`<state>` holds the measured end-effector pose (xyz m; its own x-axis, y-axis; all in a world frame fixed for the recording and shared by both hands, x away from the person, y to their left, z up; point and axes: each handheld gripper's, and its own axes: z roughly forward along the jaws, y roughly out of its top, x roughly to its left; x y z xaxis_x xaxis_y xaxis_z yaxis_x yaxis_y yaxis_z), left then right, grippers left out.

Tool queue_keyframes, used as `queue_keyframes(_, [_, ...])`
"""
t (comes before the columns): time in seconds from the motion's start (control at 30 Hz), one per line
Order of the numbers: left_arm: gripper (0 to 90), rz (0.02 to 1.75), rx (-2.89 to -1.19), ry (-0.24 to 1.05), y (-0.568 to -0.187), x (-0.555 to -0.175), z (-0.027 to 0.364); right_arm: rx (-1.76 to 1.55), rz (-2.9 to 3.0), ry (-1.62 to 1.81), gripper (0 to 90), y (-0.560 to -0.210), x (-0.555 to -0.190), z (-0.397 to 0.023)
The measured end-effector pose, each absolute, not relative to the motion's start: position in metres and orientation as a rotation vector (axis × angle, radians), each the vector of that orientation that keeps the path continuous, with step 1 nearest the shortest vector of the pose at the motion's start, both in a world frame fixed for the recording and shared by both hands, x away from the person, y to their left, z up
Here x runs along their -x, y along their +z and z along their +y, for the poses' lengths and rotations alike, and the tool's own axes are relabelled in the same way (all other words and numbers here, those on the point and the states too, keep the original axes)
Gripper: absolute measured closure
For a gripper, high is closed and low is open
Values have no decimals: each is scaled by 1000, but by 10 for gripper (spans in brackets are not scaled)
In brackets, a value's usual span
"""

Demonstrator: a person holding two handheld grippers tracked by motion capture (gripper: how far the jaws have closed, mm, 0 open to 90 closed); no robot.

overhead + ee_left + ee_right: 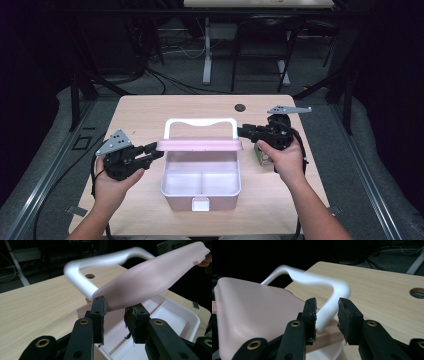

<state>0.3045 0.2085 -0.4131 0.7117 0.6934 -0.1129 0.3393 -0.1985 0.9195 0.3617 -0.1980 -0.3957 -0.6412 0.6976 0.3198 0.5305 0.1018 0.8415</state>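
My left gripper [156, 152] stands open around the pink lid's [199, 145] left end, above the open box [200, 187]. My right gripper [243, 131] stands open astride the white handle [200, 122], with a small object [262, 156] beneath my hand

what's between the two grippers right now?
High view: the pink lid with its white handle spans from the left gripper to the right gripper.
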Motion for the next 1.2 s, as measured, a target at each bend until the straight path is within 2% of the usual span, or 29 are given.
queue_keyframes(0.4, [711,840,-1776,405,-397,-329,206,-1270,2175,1519,665,-403,-361,-213])
queue_keyframes(0.83, [743,866,-1746,446,-391,-346,202,-1194,2215,1462,574,-418,-362,-205])
queue_keyframes(1.2, [759,890,-1741,450,-390,-358,198,-1158,2244,1449,555,-428,-368,-194])
